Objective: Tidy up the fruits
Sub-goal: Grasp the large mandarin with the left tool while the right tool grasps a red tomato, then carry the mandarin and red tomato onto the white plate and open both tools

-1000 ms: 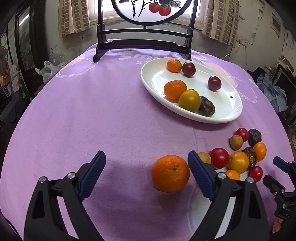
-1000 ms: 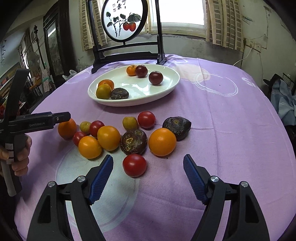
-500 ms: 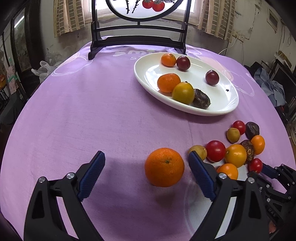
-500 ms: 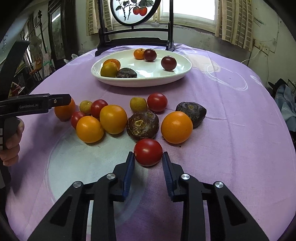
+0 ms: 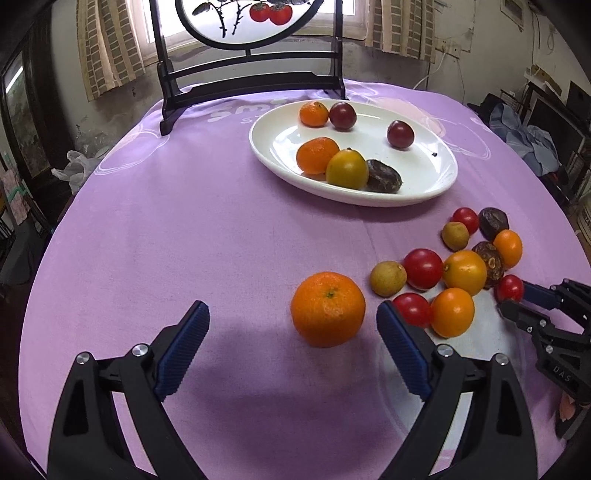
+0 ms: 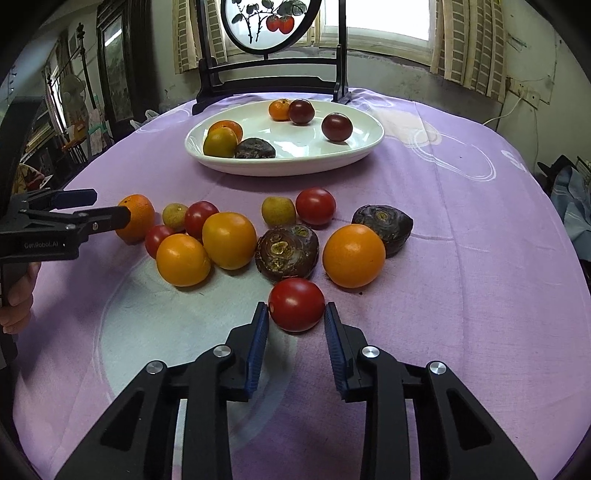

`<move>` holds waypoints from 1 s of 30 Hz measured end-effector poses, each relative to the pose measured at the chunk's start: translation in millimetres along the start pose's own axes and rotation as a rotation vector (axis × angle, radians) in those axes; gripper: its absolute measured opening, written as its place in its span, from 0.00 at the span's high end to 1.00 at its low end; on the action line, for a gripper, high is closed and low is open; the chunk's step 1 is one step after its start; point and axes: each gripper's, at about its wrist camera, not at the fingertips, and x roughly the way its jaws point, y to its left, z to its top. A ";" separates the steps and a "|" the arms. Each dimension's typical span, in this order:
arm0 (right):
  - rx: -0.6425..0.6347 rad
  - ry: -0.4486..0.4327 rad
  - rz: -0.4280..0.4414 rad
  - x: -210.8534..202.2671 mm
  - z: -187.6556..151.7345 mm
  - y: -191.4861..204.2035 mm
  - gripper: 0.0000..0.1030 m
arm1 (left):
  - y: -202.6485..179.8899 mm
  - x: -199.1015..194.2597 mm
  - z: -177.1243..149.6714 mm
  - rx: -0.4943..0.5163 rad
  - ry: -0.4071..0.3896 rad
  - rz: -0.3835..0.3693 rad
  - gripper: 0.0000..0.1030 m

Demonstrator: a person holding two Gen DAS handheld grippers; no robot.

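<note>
A white oval plate [image 5: 428, 194] at the back of the purple cloth holds several fruits; the right wrist view shows the plate [image 6: 291, 168] too. Loose oranges, red tomatoes and dark brown fruits lie in a cluster in front of it. My right gripper [image 6: 295, 314] is shut on a red tomato [image 6: 296, 303] at the near edge of the cluster, still on the cloth. My left gripper [image 5: 291, 312] is open around a big orange [image 5: 328, 308], which sits closer to the right finger, with neither pad touching it.
A dark wooden stand with a round painted screen [image 5: 251, 22] rises behind the plate. An orange [image 6: 354, 254] and a brown fruit [image 6: 287, 251] lie just beyond the held tomato. A hand [image 6: 16, 299] holds the left tool.
My right gripper closed from wide open onto the red tomato. The left gripper stayed open and edged closer to the orange.
</note>
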 end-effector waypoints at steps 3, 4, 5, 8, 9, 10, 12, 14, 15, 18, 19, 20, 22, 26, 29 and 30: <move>0.002 0.004 0.003 1.6 -0.4 0.4 0.69 | -6.8 6.8 -2.6 0.028 0.020 0.016 0.13; 0.001 0.003 0.002 1.7 -0.5 0.9 0.69 | -7.7 9.8 -3.1 0.028 0.023 0.026 0.13; 0.002 0.003 0.002 2.2 -0.4 1.0 0.69 | -7.9 12.8 -3.6 0.024 0.025 0.031 0.13; 0.005 0.002 0.003 2.7 -0.6 0.8 0.68 | -9.6 21.1 -5.5 0.031 0.030 0.035 0.26; 0.006 0.003 0.003 3.1 -0.8 1.0 0.67 | -10.4 23.6 -5.9 0.036 0.034 0.036 0.29; 0.007 0.001 0.004 3.0 -0.9 1.4 0.67 | -10.4 24.7 -5.9 0.034 0.035 0.029 0.32; 0.008 -0.004 0.008 3.2 -0.3 1.3 0.62 | -9.8 25.0 -5.7 0.022 0.031 0.005 0.37; 0.009 -0.005 0.012 3.9 -0.1 1.5 0.60 | -10.6 24.8 -6.3 0.020 0.026 -0.012 0.44; 0.010 -0.004 0.014 4.3 0.1 1.3 0.60 | -11.6 24.7 -6.5 0.025 0.022 -0.017 0.46; 0.017 -0.005 0.019 4.9 0.6 0.2 0.60 | -16.2 23.6 -7.7 0.044 0.011 -0.023 0.53; 0.020 -0.006 0.020 5.2 0.9 -0.3 0.60 | -17.0 23.5 -8.0 0.047 0.009 -0.026 0.55; 0.023 -0.006 0.021 5.6 1.4 -0.6 0.60 | -17.9 23.5 -7.9 0.048 0.007 -0.025 0.55; 0.029 -0.007 0.022 6.8 2.6 -1.2 0.60 | -18.0 24.1 -7.2 0.046 0.005 -0.024 0.55; 0.030 -0.011 0.018 6.2 2.8 -1.0 0.69 | -20.4 24.4 -7.1 0.049 -0.008 -0.013 0.56; 0.027 -0.011 0.023 4.6 3.1 -0.7 0.69 | -21.0 23.6 -6.8 0.041 -0.009 -0.019 0.57; 0.028 -0.014 0.022 3.6 3.3 -0.7 0.70 | -20.5 23.7 -6.5 0.037 -0.007 -0.027 0.57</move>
